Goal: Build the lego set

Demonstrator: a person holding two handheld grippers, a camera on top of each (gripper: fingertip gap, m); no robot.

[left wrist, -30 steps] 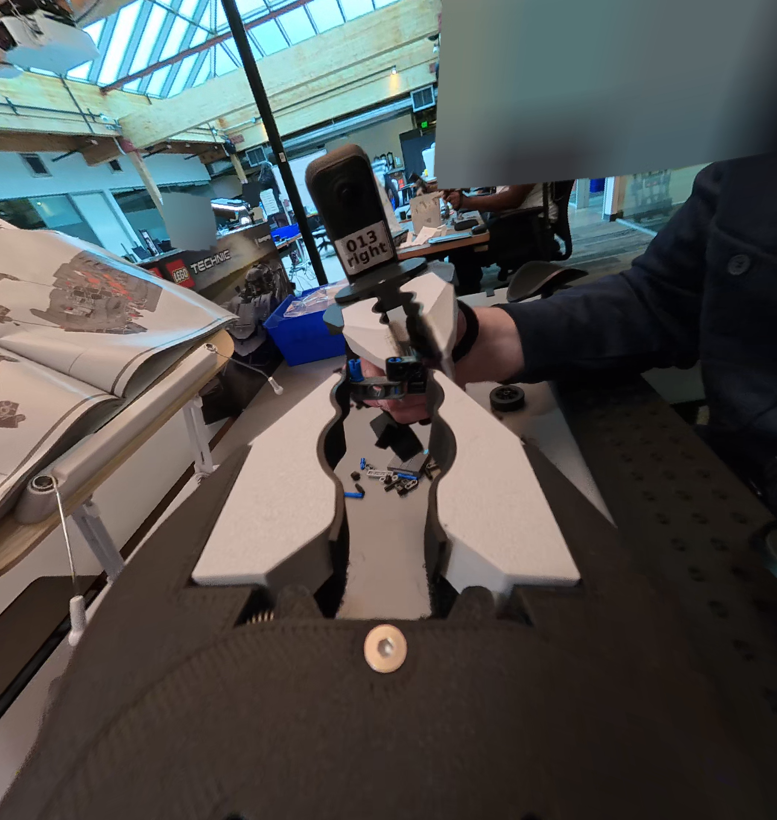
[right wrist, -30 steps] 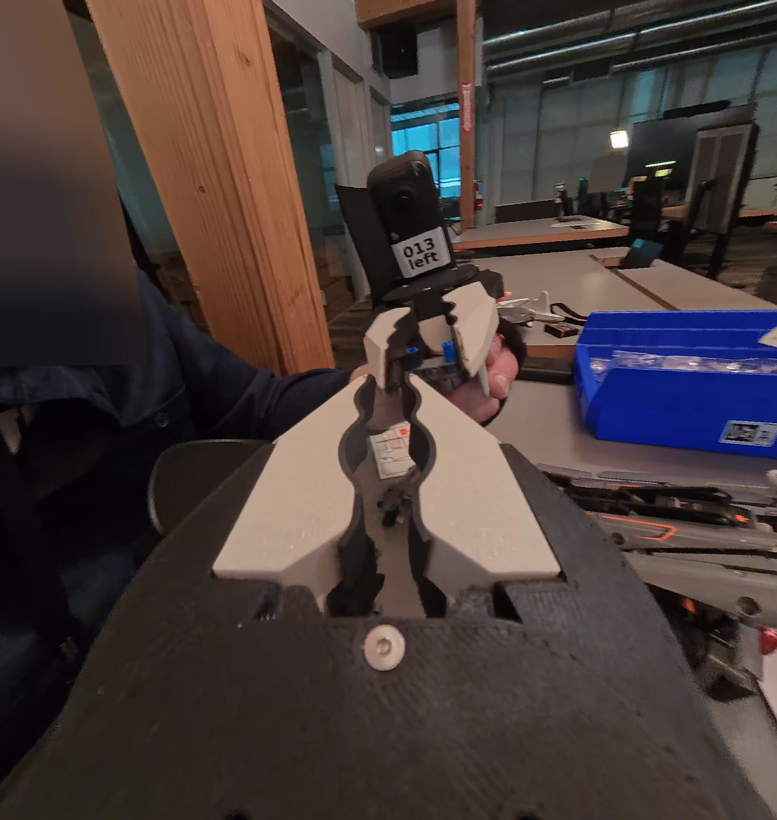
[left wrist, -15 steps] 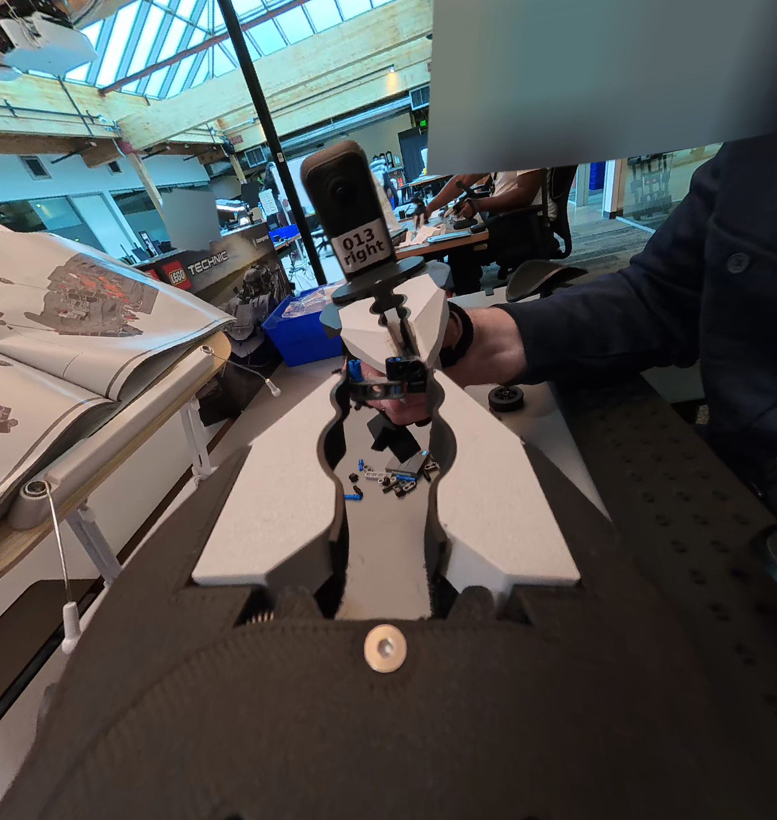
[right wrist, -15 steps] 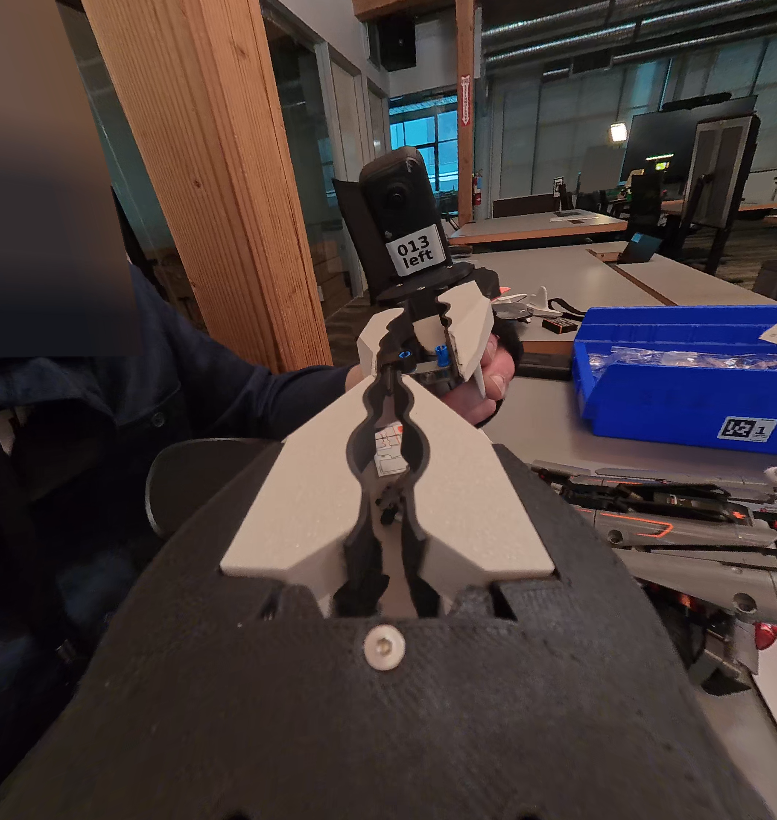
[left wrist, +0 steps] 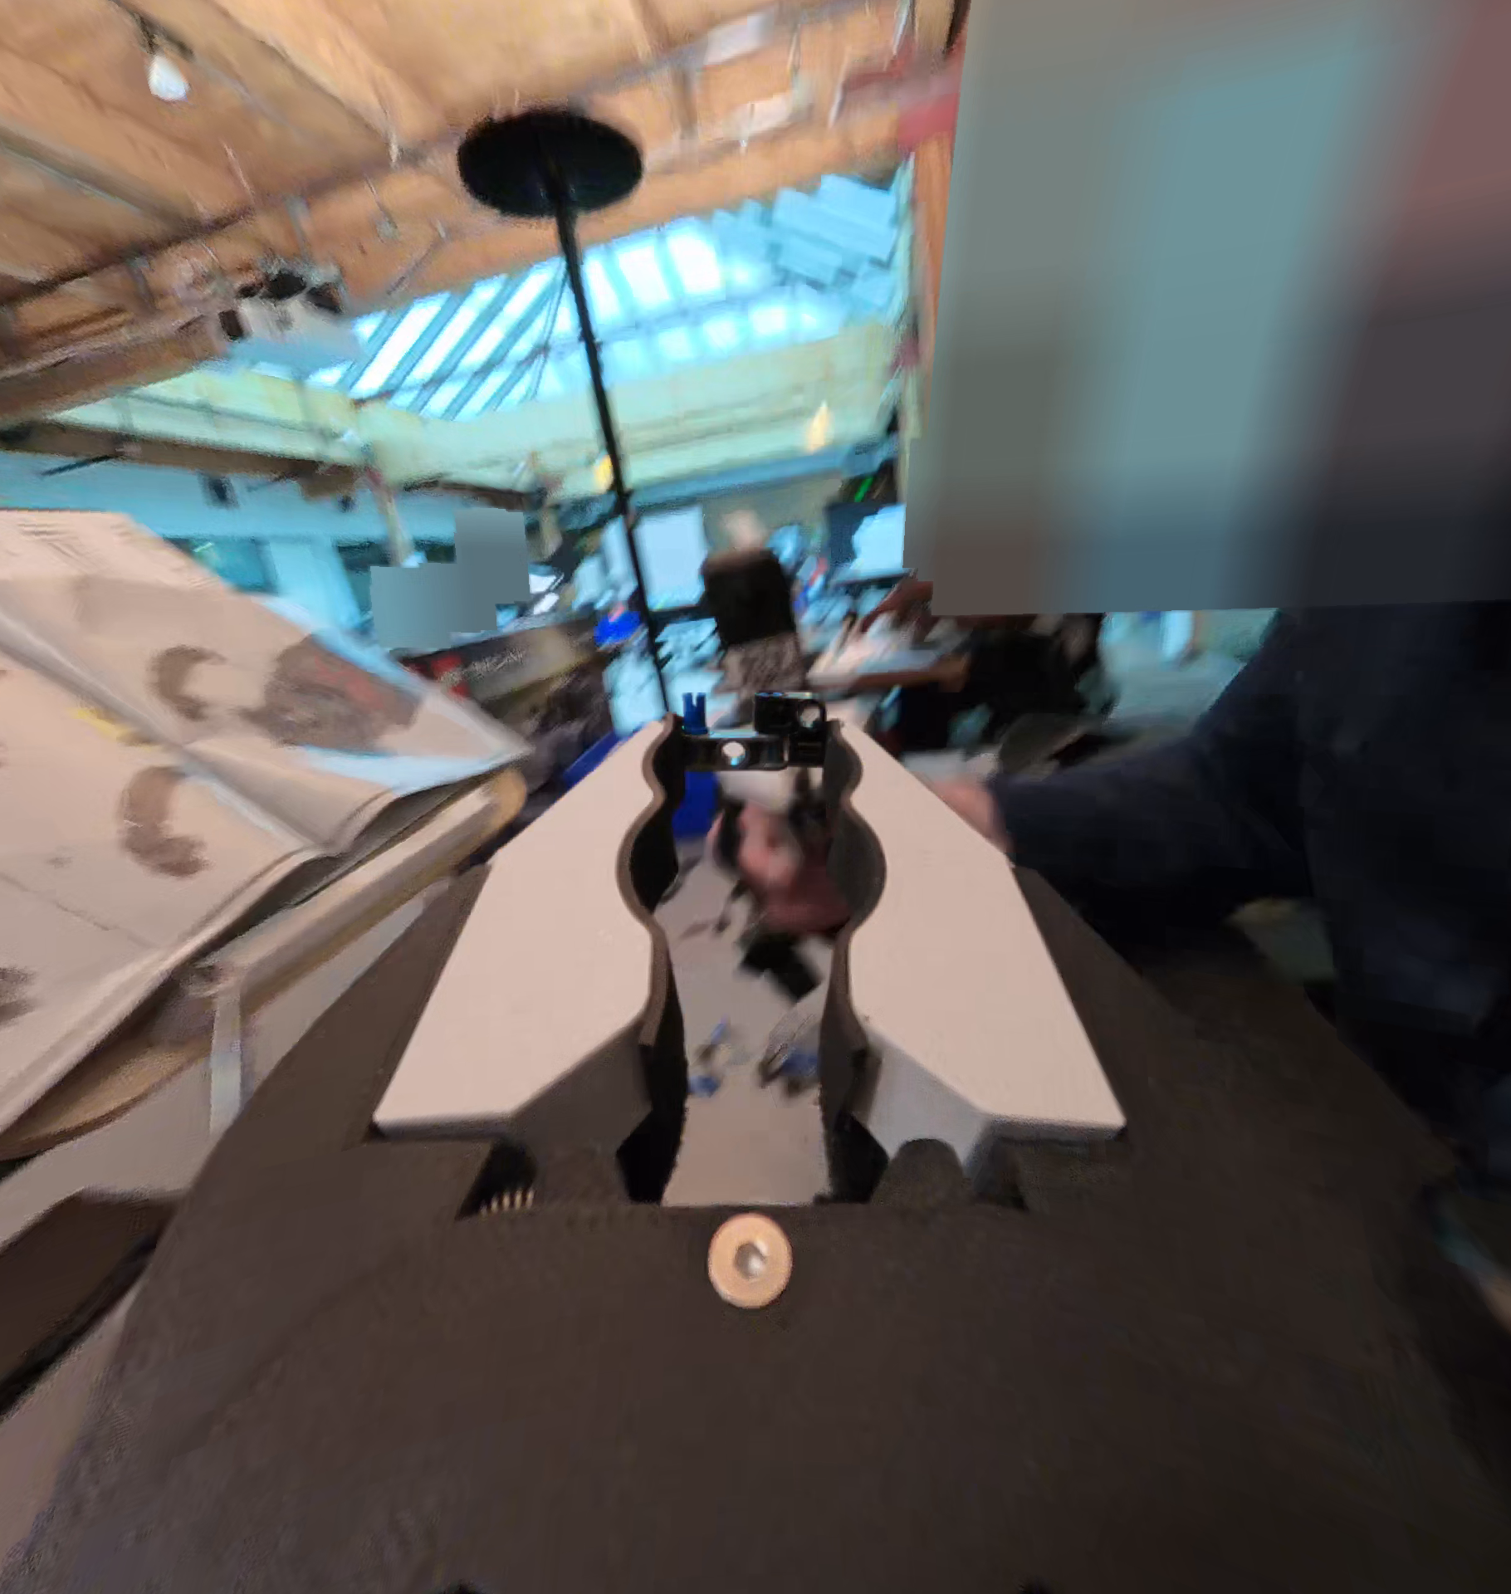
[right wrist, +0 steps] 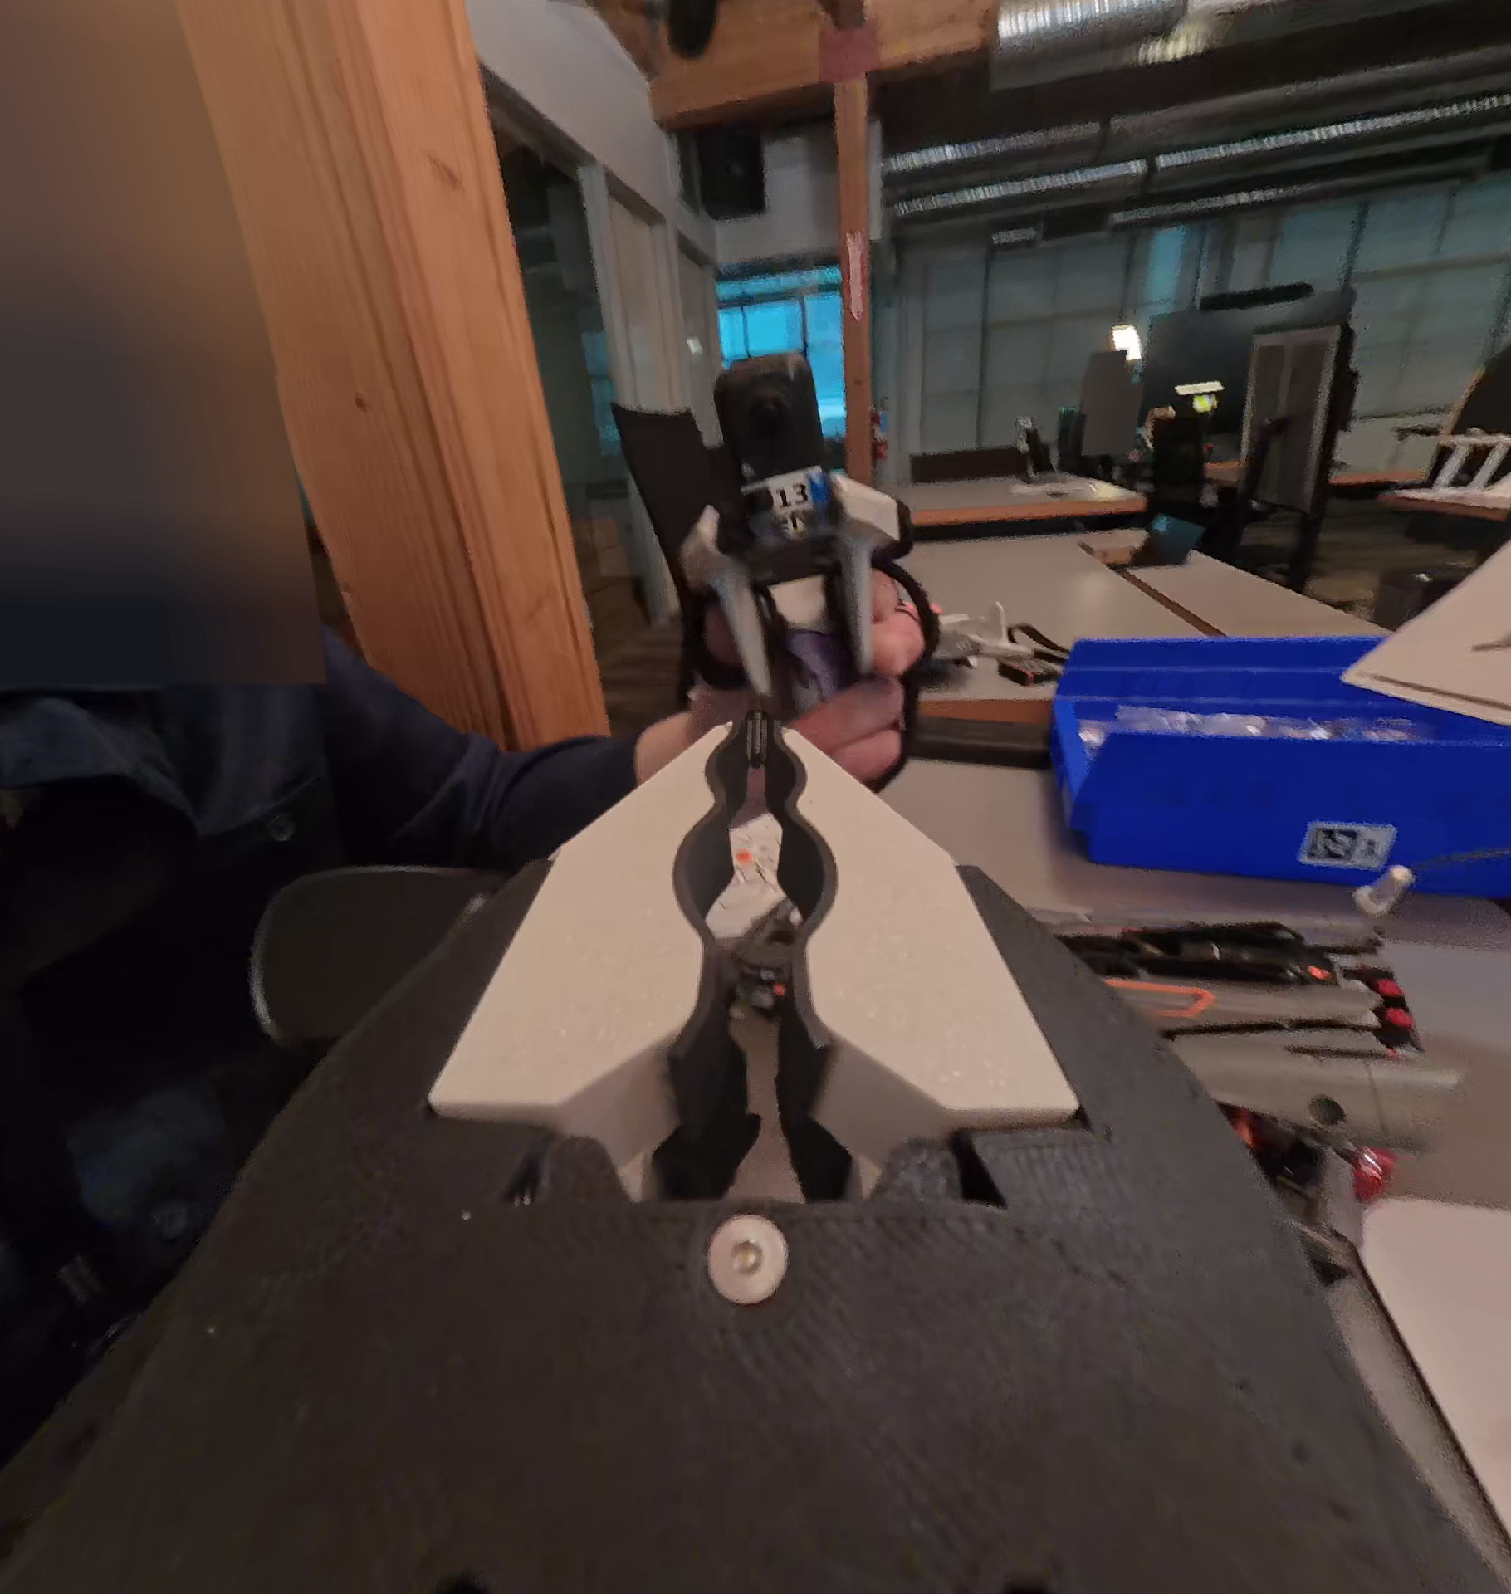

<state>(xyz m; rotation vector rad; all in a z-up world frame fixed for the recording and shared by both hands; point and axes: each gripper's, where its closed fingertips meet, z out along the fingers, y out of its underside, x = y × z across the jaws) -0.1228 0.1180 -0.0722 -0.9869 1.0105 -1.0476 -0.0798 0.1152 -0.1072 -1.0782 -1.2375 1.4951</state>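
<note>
In the left wrist view, my left gripper [left wrist: 748, 750] is shut on a small black lego assembly [left wrist: 756, 746]. It is a holed beam spanning the fingertips, with a blue pin [left wrist: 692, 707] on its left end and a black connector [left wrist: 791, 716] on its right. The gripper is raised and tilted upward. My right gripper [right wrist: 756, 746] has its fingertips shut together, and it points at the left gripper [right wrist: 808, 677] from just below. The right gripper shows only as a blur behind the assembly in the left wrist view [left wrist: 778, 828].
An open instruction booklet [left wrist: 174, 776] lies on a stand at the left. Loose small pieces [left wrist: 735, 1052] lie on the grey table. A blue bin [right wrist: 1295, 759] and a grey, black and orange model [right wrist: 1252, 992] sit to the right. A wooden post [right wrist: 390, 388] stands behind. Spacing between my two grippers at the tips: around 6 cm.
My left gripper has swung upward with the black assembly still in it, and its view is now blurred. My right gripper closed its fingertips and now sits lower, clear of the assembly.
</note>
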